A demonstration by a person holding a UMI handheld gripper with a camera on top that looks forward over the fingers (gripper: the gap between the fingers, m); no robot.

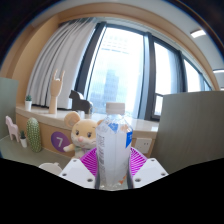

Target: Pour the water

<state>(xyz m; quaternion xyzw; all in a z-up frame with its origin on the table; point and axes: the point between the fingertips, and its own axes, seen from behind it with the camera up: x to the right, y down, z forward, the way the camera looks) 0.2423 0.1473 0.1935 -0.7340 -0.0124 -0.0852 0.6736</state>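
Observation:
A clear plastic water bottle [114,148] with a white cap and a pale label stands upright between my fingers, lifted well above the table. My gripper [113,167] is shut on it, with both magenta pads [89,162] pressing its sides at mid-height. Its lower part is hidden between the fingers. No cup or other vessel for the water shows in the gripper view.
Just beyond the bottle, to the left, sits a plush hamster [78,134] on the sill. A green cactus figure [35,135] and a wooden giraffe [55,93] stand further left. Large windows [125,65] with curtains fill the background; a grey panel [192,125] rises at the right.

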